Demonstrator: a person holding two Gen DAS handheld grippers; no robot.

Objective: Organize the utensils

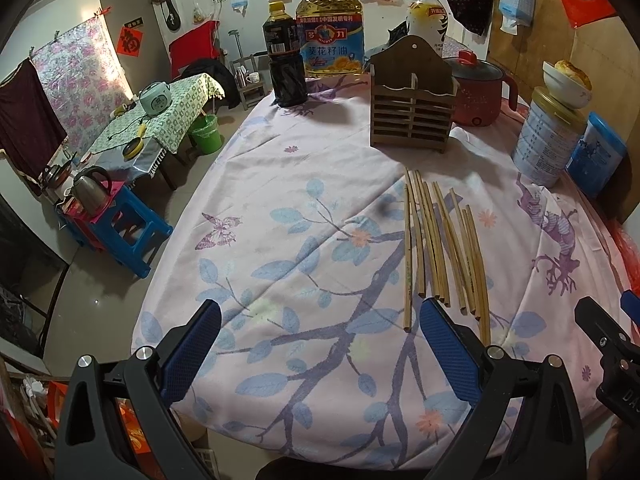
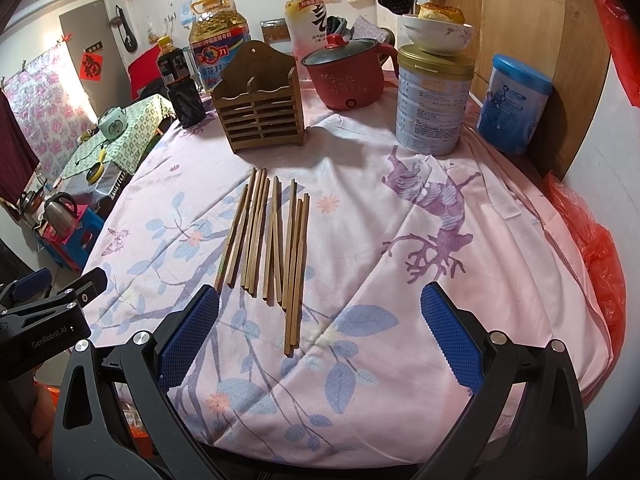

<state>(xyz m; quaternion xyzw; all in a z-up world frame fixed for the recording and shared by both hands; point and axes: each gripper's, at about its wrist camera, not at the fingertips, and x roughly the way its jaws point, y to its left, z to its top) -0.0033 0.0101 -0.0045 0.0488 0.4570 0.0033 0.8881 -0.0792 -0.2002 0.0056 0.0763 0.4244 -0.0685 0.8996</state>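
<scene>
I judge the task not yet started: both my left gripper (image 1: pixel 320 352) and right gripper (image 2: pixel 320 344) hang wide and empty, chopsticks (image 2: pixel 272 240) lie loose on the tablecloth (image 2: pixel 440 320), wooden holder (image 2: pixel 260 116) at 12 o'clock beyond them.

Pink tablecloth (image 1: pixel 320 168) with blue leaves and purple branches, tan chopsticks (image 2: pixel 272 240), brown slatted holder (image 2: pixel 260 114), red pot (image 2: pixel 346 80)
</scene>
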